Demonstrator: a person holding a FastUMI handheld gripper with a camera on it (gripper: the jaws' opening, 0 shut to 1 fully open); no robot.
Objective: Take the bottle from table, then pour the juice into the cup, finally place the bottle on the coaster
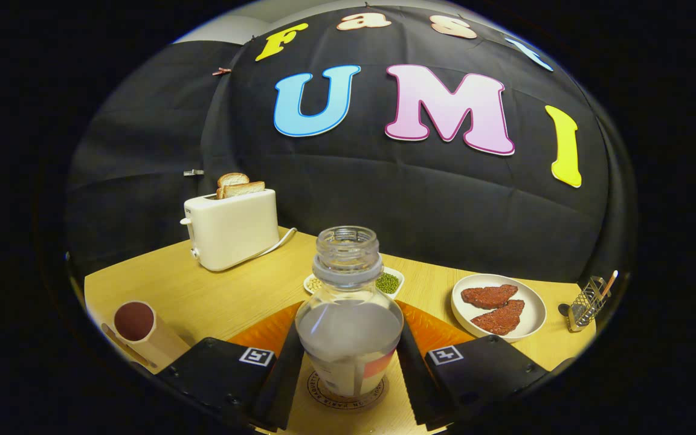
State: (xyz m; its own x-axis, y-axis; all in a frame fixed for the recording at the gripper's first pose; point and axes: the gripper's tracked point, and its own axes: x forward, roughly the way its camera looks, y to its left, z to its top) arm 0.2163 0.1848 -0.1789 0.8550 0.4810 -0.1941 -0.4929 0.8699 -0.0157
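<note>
- Gripper view: gripper (348,356) fingers pinched an upright, uncapped bottle (348,320) standing on a coaster (348,393).
- Cup (142,331) lay at nine o'clock.

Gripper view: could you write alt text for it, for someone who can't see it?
An uncapped clear bottle, about half full of pale liquid, stands upright on a round coaster between the tongs, both fingers against its sides. Beyond it on the wooden table are a toaster, a cup and a plate.
</note>
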